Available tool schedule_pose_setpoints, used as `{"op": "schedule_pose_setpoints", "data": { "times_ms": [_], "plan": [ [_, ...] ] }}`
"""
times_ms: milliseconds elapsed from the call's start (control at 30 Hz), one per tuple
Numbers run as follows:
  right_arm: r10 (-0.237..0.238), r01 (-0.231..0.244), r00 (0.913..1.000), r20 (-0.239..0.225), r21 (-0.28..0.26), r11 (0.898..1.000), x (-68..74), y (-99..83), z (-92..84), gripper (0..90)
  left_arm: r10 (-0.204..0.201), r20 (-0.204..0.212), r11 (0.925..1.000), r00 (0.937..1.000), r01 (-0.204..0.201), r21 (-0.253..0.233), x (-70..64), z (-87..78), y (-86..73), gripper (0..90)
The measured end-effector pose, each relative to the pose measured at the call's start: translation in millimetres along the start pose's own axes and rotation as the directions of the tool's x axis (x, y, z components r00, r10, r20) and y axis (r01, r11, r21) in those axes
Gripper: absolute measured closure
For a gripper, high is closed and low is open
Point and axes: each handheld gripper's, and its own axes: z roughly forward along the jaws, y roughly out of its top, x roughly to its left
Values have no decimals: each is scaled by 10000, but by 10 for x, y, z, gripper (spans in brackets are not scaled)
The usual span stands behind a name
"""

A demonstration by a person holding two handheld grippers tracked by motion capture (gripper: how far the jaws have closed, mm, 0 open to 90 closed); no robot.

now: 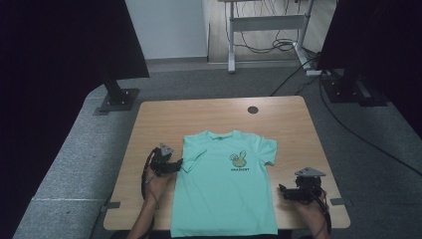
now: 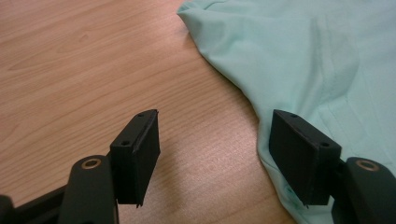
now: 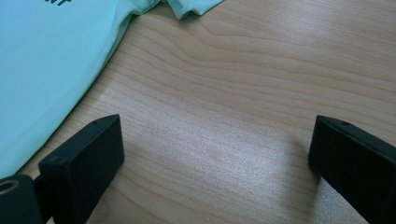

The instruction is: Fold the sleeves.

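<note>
From the high view, a grey carpeted floor (image 1: pixel 64 164) surrounds a light wooden surface (image 1: pixel 164 117) with a small dark round cap (image 1: pixel 253 109) near its far edge. A mint-green T-shirt (image 1: pixel 224 199) lies flat along the middle, collar away from the person, hem reaching the near edge; bare wood stays open on both sides and beyond the collar. The left gripper (image 1: pixel 171 166) sits just beside the shirt's left sleeve, and the right gripper (image 1: pixel 284 191) sits near the right side seam.

In the left gripper view, the jaws stand wide apart, one over bare wood, the other over the T-shirt's (image 2: pixel 308 60) edge.

In the right gripper view, the jaws are spread wide over bare wood, the T-shirt (image 3: pixel 46 65) lying to one side.
</note>
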Motion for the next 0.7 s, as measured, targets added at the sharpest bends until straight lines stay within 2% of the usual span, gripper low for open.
{"op": "schedule_pose_setpoints", "data": {
  "times_ms": [67, 267, 400, 500, 700],
  "plan": [
    [3, -3, 10000, -1, -1, 10000, 0, 0, 0, 28, 39, 0, 9999, 10000, -39, -95, -8, -23, 3, 335],
    [1, -1, 10000, 0, -1, 10000, 0, 0, 0, 28, -41, 558, 9989, 9984, 67, -462, -24, -110, 33, 298],
    [2, -2, 10000, 1, 0, 10000, 0, 0, 0, 28, -238, 912, 9976, 9955, 296, -624, 7, -168, 59, 251],
    [2, -2, 10000, 3, 0, 10000, 0, 0, 0, 28, -233, 1146, 9965, 9931, 323, -768, 17, -230, 63, 218],
    [1, -1, 10000, 3, 3, 10000, 0, 0, 0, 28, -104, 1314, 9940, 9913, 246, -1069, 31, -409, 76, 165]
  ]
}}
